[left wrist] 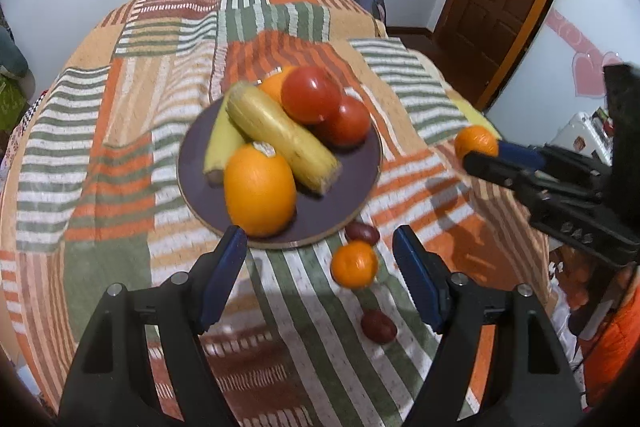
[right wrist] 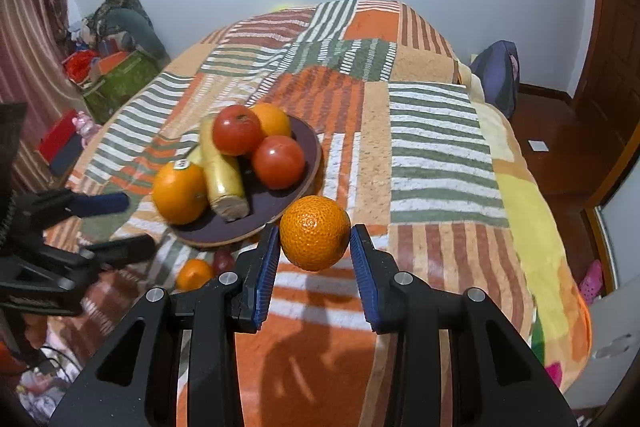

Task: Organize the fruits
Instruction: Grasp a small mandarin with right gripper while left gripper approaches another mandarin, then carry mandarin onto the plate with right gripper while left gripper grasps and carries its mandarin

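Bedspread (left wrist: 120, 115): striped patchwork, serving as the work surface; everything else is lying on or hanging over it.

Plate (left wrist: 352, 195): dark, round, sitting mid-bed as the collecting dish. It is holding a corn cob (left wrist: 284, 139) lying across a banana (left wrist: 222, 143), a large orange (left wrist: 260, 191) at the near rim, a second orange (left wrist: 276, 85) at the far side, and two tomatoes (left wrist: 310, 95), one leaning on the other.

Right gripper (right wrist: 316, 249): its blue pads are clamping a mandarin (right wrist: 314, 233) and holding it clear of the bedspread, just beside the plate's near rim, most likely on its way to the plate.

Left gripper (left wrist: 320, 259): fingers are standing well apart with nothing between them, pointing down toward the loose fruit, probably lining up the next pick.

Loose fruit, not yet gathered: a second mandarin (left wrist: 354, 264) is lying near the plate edge, with two small dark red fruits (left wrist: 362, 233) beside it, one touching the rim, the other nearer the camera.
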